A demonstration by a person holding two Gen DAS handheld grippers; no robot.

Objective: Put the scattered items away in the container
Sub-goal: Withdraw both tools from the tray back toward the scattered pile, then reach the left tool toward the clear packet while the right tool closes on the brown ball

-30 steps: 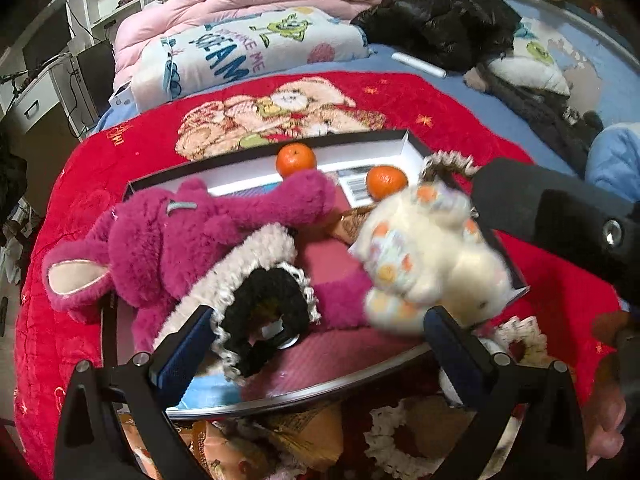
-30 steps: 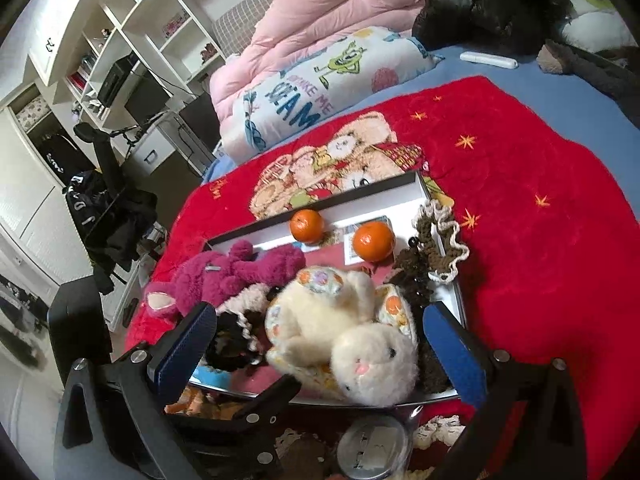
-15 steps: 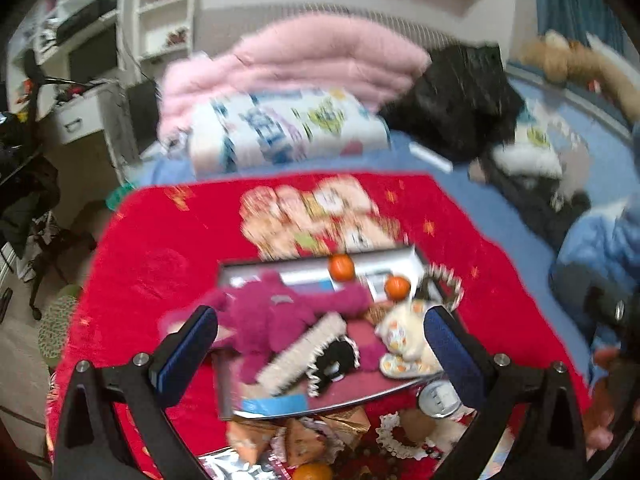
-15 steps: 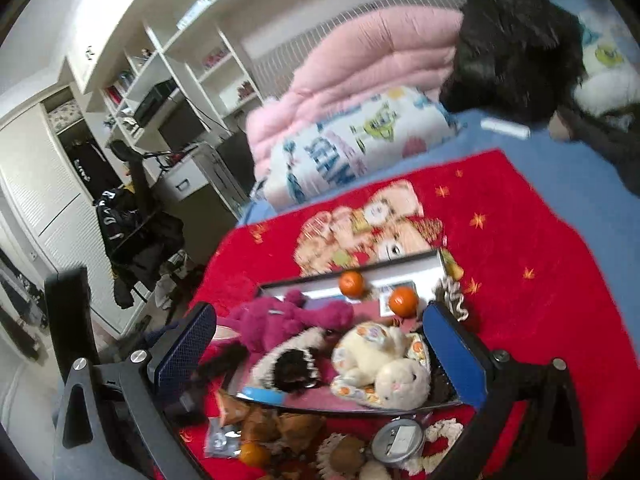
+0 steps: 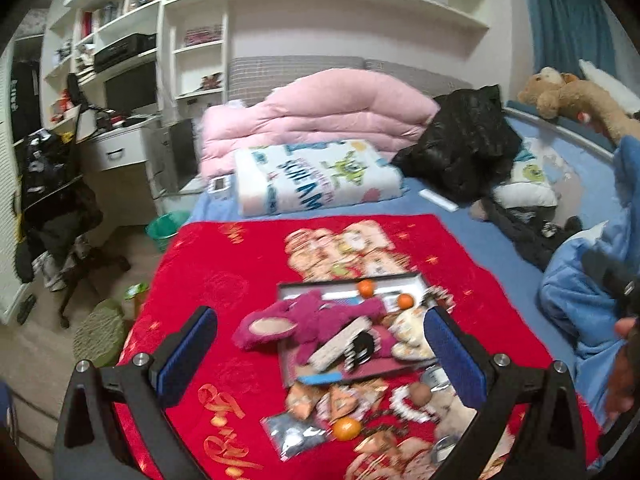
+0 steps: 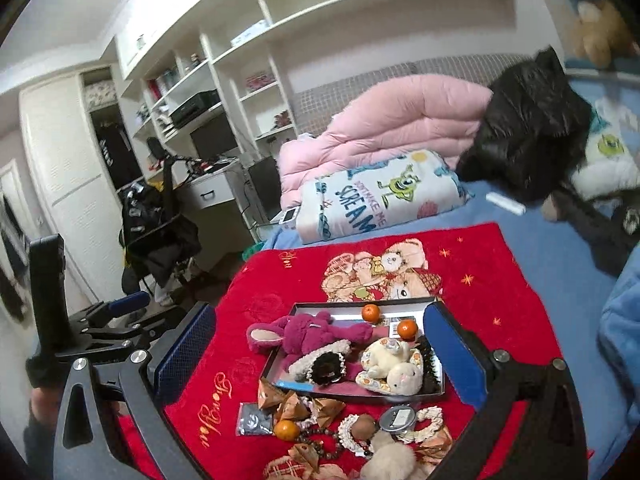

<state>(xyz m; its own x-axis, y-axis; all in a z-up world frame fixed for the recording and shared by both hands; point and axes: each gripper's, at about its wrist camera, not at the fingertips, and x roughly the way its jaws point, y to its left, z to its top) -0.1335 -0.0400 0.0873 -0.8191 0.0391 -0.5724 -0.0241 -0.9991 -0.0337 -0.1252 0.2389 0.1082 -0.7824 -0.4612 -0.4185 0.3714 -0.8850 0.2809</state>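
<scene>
A shallow black tray [image 6: 439, 360] [image 5: 420, 279] lies on a red blanket [image 6: 492, 296]. It holds a magenta plush [image 6: 308, 332] [image 5: 304, 316], a white plush rabbit [image 6: 394, 366], a black hair scrunchie [image 6: 326, 364] and two oranges [image 6: 371, 312]. In front of it lie a third orange [image 6: 286, 429] [image 5: 346, 428], folded snack packets [image 6: 292, 404], a grey sachet [image 6: 253, 420], a round tin [image 6: 398, 418], frilly hair ties [image 6: 430, 420] and a bead string. My left gripper [image 5: 320, 356] and right gripper [image 6: 320, 354] are open, empty, high above the tray.
The red blanket covers a blue bed [image 6: 560, 256]. A folded pink duvet [image 6: 404, 116], a cartoon pillow [image 6: 376, 196] and a black jacket [image 6: 528, 128] lie behind. A desk, chair [image 6: 160, 232] and shelves stand left. The left gripper's body [image 6: 80, 320] shows in the right view.
Both grippers have pulled far up and back from the tray. The white rabbit, close between the fingers a second ago, now lies in the tray.
</scene>
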